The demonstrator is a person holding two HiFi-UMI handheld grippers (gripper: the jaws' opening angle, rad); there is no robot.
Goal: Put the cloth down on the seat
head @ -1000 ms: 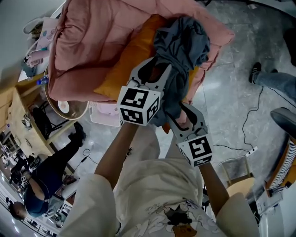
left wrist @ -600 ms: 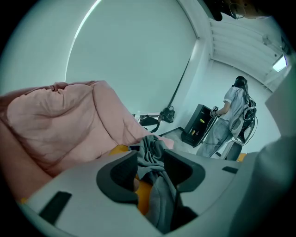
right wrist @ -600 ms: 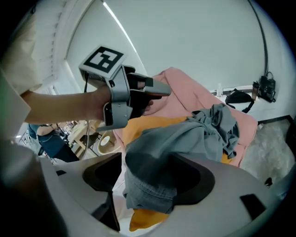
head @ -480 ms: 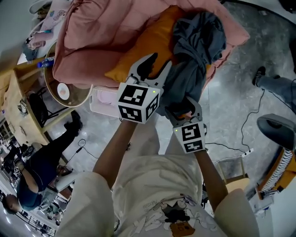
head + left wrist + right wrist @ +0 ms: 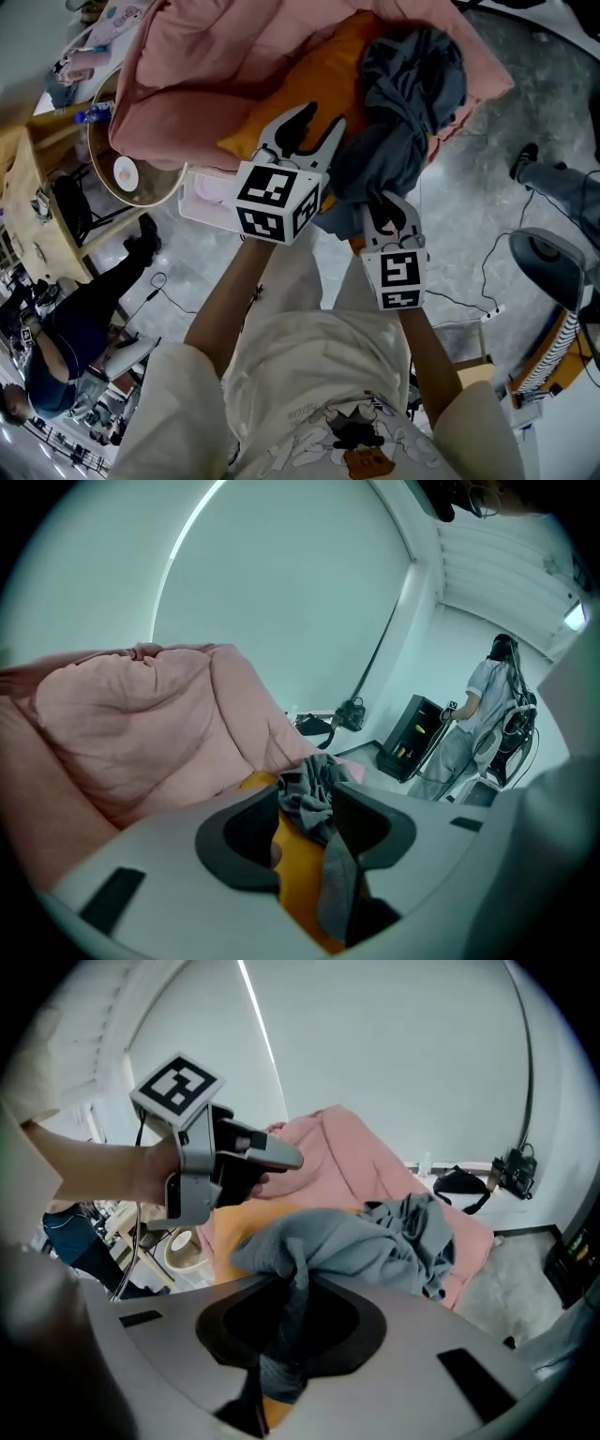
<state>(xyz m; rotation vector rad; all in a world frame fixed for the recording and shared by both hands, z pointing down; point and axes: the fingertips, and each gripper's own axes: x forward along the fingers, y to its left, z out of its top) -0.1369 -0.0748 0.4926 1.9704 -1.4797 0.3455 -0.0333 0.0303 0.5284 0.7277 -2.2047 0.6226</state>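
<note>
I count one grey cloth [image 5: 412,89], one orange cushion [image 5: 314,89] and one pink quilt [image 5: 216,66]. Off to the side I make out one round wooden table [image 5: 141,192]. The left gripper view gives me one person [image 5: 473,714] standing far back.

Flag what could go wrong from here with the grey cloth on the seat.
1. The right gripper's jaws have just been closing on a fold of the crumpled grey cloth. Pulling back now would likely drag it off the orange cushion on the pink padded seat.
2. The cloth's lower part hangs over the cushion's front edge above the grey floor, so it may slide off once released.
</note>
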